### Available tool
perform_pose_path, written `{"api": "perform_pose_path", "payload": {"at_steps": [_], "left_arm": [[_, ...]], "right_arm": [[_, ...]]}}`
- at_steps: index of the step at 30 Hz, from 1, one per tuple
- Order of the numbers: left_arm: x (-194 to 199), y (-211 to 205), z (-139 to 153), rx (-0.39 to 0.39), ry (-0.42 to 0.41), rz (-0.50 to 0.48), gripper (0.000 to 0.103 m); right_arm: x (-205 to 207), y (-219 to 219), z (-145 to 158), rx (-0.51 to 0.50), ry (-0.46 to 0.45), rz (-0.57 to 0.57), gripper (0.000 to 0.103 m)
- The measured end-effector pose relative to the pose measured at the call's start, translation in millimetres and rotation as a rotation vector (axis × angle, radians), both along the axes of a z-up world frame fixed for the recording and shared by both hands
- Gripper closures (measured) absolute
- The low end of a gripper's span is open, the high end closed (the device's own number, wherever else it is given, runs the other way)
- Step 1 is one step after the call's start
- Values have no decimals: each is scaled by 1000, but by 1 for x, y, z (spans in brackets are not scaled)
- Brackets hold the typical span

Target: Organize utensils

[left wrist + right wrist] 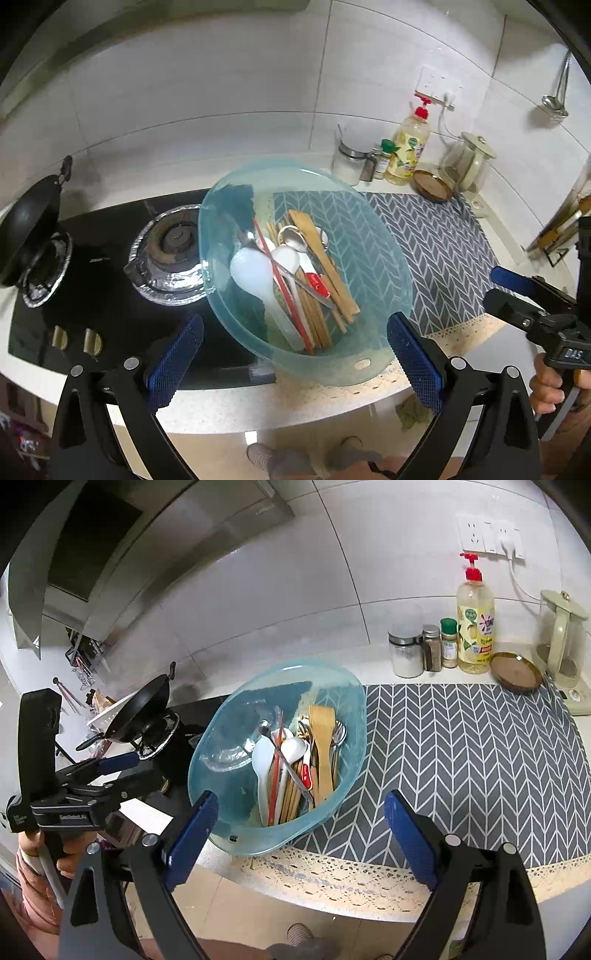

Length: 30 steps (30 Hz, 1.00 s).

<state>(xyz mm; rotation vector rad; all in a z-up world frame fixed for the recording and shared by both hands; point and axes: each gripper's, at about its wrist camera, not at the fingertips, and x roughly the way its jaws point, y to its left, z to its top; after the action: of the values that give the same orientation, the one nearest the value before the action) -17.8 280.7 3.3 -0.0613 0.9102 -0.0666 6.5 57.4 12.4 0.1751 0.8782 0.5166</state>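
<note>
I am holding both hand-held grippers short of the counter [332, 878], the left hand-held gripper [295, 354] and the right hand-held gripper [301, 834] each with jaws spread wide and nothing between them. The utensils [295, 280] are lying jumbled in the blue basin [236, 206], which is sitting half on the stove [110, 280], half on the mat [461, 757]: white spoons, chopsticks, a wooden spatula [322, 746], metal spoons crossing over one another. Whether sorting is starting or the pile is already gathered, I cannot tell. For any pick, I am favouring the topmost piece, gripping across its handle, lifting straight so crossed pieces are not dragged along.
</note>
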Motion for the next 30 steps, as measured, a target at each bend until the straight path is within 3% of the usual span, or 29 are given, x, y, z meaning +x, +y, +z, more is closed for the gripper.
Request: {"api": "perform_pose_path", "payload": {"at_steps": [30], "left_arm": [[12,-11,-15,-5,56,-30,4]], "right_arm": [[4,-3,-5,-104,34,-16,14]]}}
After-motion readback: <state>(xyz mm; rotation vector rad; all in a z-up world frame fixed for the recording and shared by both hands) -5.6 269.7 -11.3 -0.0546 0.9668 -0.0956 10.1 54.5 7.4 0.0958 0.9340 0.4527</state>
